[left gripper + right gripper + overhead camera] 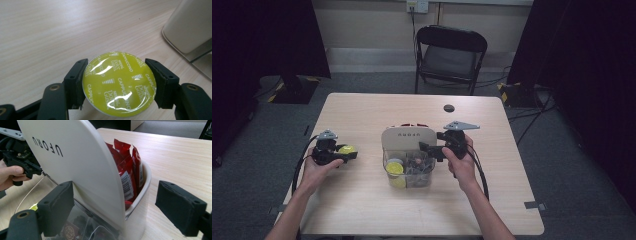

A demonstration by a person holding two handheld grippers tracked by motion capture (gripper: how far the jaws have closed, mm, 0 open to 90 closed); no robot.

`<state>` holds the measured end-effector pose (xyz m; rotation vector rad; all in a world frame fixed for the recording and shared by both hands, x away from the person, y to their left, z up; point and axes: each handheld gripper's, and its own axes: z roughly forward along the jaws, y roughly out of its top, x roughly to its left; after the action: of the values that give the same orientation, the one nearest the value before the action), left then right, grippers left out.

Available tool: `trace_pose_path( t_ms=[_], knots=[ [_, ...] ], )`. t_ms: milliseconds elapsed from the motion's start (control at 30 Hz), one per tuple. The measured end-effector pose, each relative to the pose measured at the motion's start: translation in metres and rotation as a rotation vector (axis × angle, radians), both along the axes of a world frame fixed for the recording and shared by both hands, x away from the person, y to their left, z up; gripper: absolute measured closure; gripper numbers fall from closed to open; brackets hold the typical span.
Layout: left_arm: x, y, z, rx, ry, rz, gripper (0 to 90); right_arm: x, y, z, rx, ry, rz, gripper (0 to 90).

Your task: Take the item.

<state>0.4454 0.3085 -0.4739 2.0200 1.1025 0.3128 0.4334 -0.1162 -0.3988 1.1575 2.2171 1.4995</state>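
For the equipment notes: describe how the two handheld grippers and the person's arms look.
Left gripper and right gripper are black, each with two blocky padded jaws, a grey three-cornered plate on top and a black trailing cable. The forearms are bare, no sleeves in view.

Left claw (119, 82) clamped on a yellow capsule (119, 83), foil lid up and printed "CAPPUCCINO", one black jaw pressed on each side, held over the pale wood desk (62, 32); corner of a cream container (190, 27) at upper right.
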Motion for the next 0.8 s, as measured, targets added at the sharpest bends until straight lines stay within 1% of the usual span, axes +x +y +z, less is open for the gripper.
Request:
trace_pose_path(
  t_ms=[33, 67, 167, 267, 333, 367, 433, 567, 633, 667, 733, 800],
  knots=[
    [0.0, 0.0, -0.002, 0.003, 0.002, 0.002, 37.9, 0.0, 0.0, 0.0, -0.001, -0.002, 0.0, 14.4],
    [0.0, -0.001, -0.003, -0.005, 0.009, 0.002, 37.9, 0.0, 0.0, 0.0, -0.003, -0.003, 0.0, 14.4],
    [0.001, -0.001, -0.006, 0.008, 0.012, 0.001, 37.9, 0.0, 0.0, 0.0, -0.001, -0.001, -0.002, 14.4],
    [0.003, -0.002, -0.007, 0.013, 0.006, 0.021, 37.8, 0.0, 0.0, 0.0, -0.002, 0.0, -0.002, 14.4],
    [0.004, -0.002, -0.008, 0.006, 0.005, 0.024, 37.8, 0.0, 0.0, 0.0, -0.004, -0.001, -0.001, 14.4],
    [0.004, -0.002, -0.008, 0.012, 0.009, 0.03, 37.8, -0.001, 0.0, 0.0, -0.005, 0.0, -0.002, 14.4],
    [0.005, -0.003, -0.01, 0.026, 0.019, 0.025, 37.8, 0.0, 0.0, 0.0, -0.008, 0.0, -0.003, 14.4],
    [0.006, -0.004, -0.014, 0.01, 0.031, 0.027, 37.7, 0.0, 0.0, 0.0, -0.01, 0.003, 0.0, 14.4],
    [0.007, -0.005, -0.014, 0.009, 0.043, 0.024, 37.5, 0.0, 0.0, 0.0, -0.011, 0.003, -0.001, 14.5],
    [0.007, -0.005, -0.014, -0.002, 0.048, 0.015, 36.8, 0.0, 0.0, 0.0, -0.012, 0.004, -0.002, 14.5],
    [0.007, -0.006, -0.015, 0.004, 0.046, 0.036, 29.7, -0.001, 0.0, 0.0, -0.012, 0.003, -0.003, 14.5],
    [0.008, -0.005, -0.015, -0.014, 0.047, 0.047, 27.1, -0.001, 0.0, 0.0, -0.011, 0.004, -0.004, 14.5]
  ],
)
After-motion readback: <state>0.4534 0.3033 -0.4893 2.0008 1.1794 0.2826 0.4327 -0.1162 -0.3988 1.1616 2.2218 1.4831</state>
